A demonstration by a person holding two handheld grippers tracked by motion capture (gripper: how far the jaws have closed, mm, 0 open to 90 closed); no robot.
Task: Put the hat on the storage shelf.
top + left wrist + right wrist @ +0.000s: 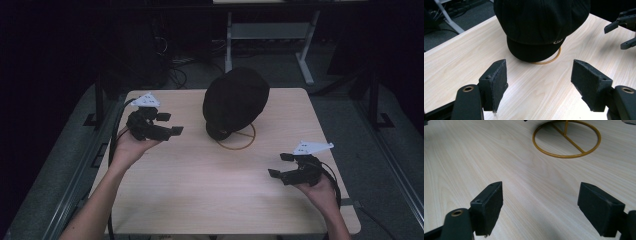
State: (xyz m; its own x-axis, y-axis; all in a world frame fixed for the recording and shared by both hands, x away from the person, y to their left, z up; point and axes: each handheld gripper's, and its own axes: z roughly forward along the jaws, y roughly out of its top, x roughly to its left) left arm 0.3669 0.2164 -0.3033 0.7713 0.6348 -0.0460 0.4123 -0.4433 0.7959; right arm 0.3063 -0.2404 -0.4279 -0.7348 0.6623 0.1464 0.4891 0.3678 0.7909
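Observation:
A black cap (235, 100) rests on a yellow wire stand (240, 142) near the back middle of the wooden table (200, 190). In the left gripper view the cap (541, 22) hangs over the stand's ring (549, 60), brim toward the camera. My left gripper (170, 124) is held open to the left of the cap, nothing between its pads (496, 82). My right gripper (280, 165) is open at the front right, above bare wood. Its view looks at the stand's round base (566, 140) past open pads (489, 207). The right gripper (624, 30) also appears far off in the left gripper view.
The light wooden table has dark floor all round it. A white desk frame (270, 35) and cables (175, 70) stand behind the table. Black rails (100, 100) run along both sides. A person's forearms (100, 200) come in from the front edge.

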